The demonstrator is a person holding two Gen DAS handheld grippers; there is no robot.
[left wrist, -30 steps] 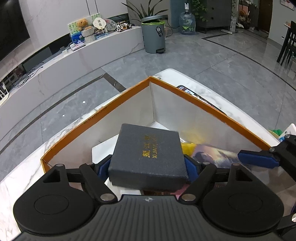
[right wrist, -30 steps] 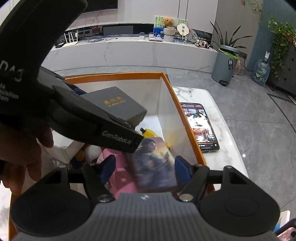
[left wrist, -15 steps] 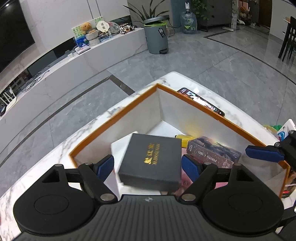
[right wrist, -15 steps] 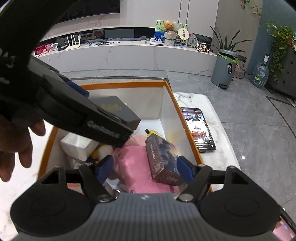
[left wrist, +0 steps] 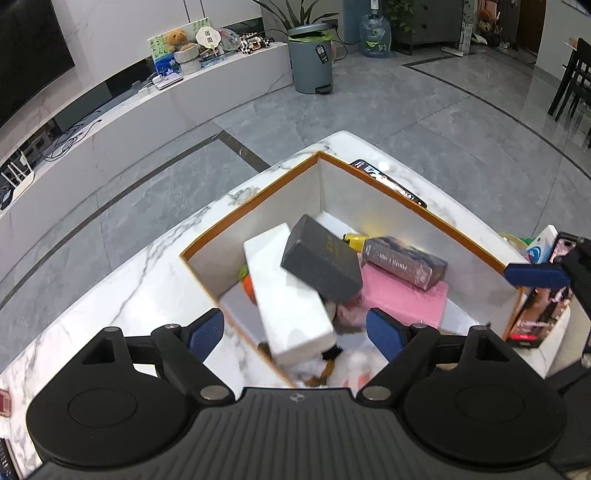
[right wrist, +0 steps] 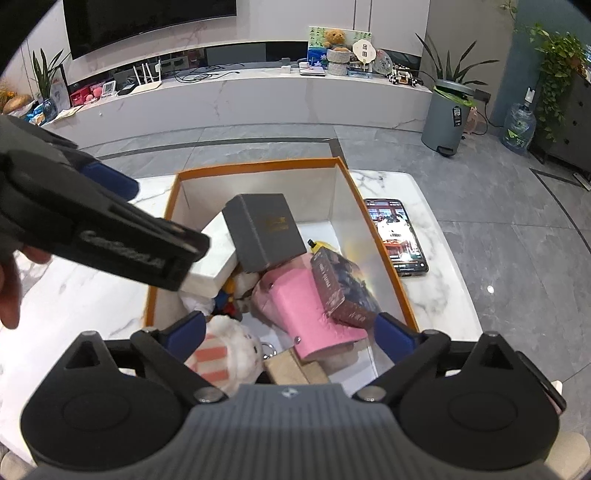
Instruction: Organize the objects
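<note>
Left wrist: left claw (left wrist: 295, 332) opening, nothing gripped.

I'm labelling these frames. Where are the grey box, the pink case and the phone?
grey box (right wrist: 264, 230): right wrist view, on its top face.
pink case (right wrist: 308, 314): right wrist view, middle of its pink front.
phone (right wrist: 397, 236): right wrist view, on its lit screen.

Home living room: wall TV (right wrist: 147, 26), media console (right wrist: 258, 92), houseplants (right wrist: 557, 55).

Both tongs released; dark box (left wrist: 321, 264) apparently dropped
</note>
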